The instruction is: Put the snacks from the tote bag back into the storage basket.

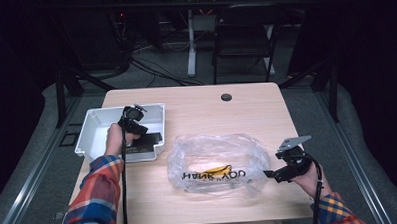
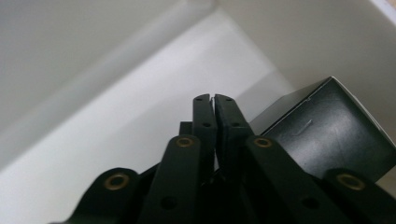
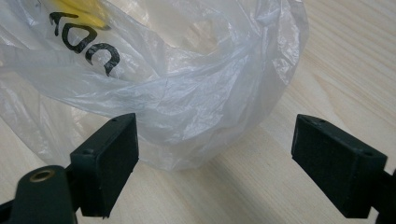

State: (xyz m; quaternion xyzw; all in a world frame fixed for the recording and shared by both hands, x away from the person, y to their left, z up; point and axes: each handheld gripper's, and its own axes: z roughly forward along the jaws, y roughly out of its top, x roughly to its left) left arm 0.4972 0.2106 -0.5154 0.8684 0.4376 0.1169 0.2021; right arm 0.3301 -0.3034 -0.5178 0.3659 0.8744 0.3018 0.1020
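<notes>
Two tools, two jobs: your left tool (image 1: 133,125) sits pinched together and empty inside the white bin (image 1: 94,126), beside the black box (image 2: 327,130). Your right tool (image 3: 229,161) gapes wide at the plastic bag (image 3: 187,93) on the worktop (image 1: 196,99); thin film may slip or tear when pinched.

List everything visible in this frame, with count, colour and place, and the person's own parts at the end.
table: one, light wood, centre
bin: one, white, table's left side
box: one, black, inside the bin
plastic bag: one, clear with black lettering, table's middle front
chair: one, dark, beyond the table
left gripper: black, jaws shut, inside the bin beside the box
right gripper: black, jaws open, at the bag's right edge
sleeves: two, plaid, bottom edge
</notes>
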